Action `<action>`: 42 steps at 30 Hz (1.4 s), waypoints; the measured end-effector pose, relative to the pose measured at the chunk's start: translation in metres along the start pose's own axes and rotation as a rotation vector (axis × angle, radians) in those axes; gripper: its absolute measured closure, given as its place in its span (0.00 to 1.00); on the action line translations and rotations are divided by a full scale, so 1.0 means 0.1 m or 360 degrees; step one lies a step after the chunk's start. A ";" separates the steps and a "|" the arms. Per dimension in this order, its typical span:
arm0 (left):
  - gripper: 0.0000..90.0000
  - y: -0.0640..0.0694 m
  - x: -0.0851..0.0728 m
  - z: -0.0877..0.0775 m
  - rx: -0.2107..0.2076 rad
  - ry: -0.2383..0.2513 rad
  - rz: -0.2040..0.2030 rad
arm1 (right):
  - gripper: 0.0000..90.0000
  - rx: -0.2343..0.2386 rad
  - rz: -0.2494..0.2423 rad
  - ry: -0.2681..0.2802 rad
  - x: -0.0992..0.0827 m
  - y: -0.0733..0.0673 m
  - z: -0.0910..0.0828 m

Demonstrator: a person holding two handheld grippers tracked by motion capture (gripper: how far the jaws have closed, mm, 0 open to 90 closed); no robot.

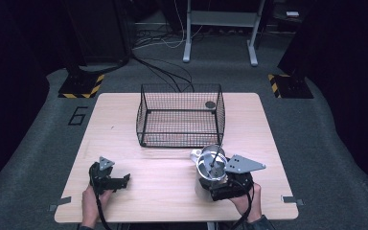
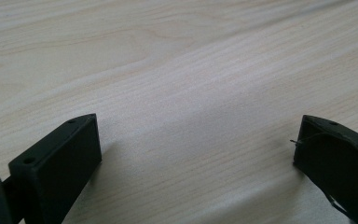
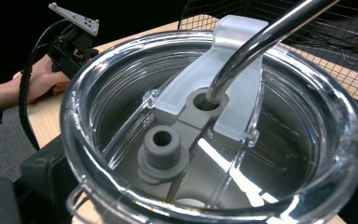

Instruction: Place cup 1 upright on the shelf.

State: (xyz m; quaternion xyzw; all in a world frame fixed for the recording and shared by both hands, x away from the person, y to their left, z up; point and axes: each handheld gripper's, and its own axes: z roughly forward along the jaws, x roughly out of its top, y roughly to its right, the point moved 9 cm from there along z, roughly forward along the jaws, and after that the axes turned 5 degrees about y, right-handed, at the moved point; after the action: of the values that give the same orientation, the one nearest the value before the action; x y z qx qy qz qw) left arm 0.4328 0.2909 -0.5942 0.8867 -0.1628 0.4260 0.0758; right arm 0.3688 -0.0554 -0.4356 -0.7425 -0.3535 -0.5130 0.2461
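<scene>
- The right gripper (image 1: pixel 223 188) is sitting at the near right of the table (image 1: pixel 172 191), its jaws closed around the body of a steel cup (image 1: pixel 210 168) and holding it upright.
- In the right gripper view the cup (image 3: pixel 214 130) is pressing close between the black jaws, and its clear lid (image 3: pixel 121 93) is taking up nearly the whole picture.
- A metal straw (image 3: pixel 256 44) is passing through a grey hole in the middle of the lid and leaning up toward the upper right.
- A grey plug (image 3: pixel 163 154) is standing on the lid just beside the straw hole.
- The cup is standing on the table just in front of the near right corner of a black wire basket (image 1: pixel 181 115), which is resting at the far middle of the table.
- A small dark round thing (image 1: pixel 210 104) is lying inside the basket near its far right corner; what it is cannot be told.
- The left gripper (image 1: pixel 112 181) is resting at the near left of the table, well apart from the cup.
- In the left gripper view its jaws are standing wide apart over bare wood, gripping nothing.
- The left hand (image 1: pixel 92 201) is holding that gripper from the near edge.
</scene>
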 end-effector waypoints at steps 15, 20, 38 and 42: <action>0.00 0.00 0.00 0.00 0.0000 0.0000 0.0000 | 0.04 0.0048 -0.0011 -0.0001 0.19 -0.04 0.17; 0.00 0.00 0.00 0.00 -0.0001 0.0000 0.0000 | 0.04 0.0058 -0.0013 -0.0003 0.23 -0.04 0.24; 0.00 -0.02 0.00 0.01 0.0027 -0.0002 -0.0019 | 0.04 0.0105 -0.0022 0.0004 0.44 -0.05 0.49; 0.00 -0.05 0.01 0.01 0.0063 -0.0004 -0.0043 | 0.04 0.0112 -0.0020 0.0007 0.50 -0.05 0.55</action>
State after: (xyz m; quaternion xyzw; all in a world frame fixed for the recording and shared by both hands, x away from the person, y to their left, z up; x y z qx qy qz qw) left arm 0.4359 0.2948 -0.5942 0.8908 -0.1425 0.4268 0.0637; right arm 0.4089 0.0014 -0.4084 -0.7301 -0.3755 -0.5034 0.2696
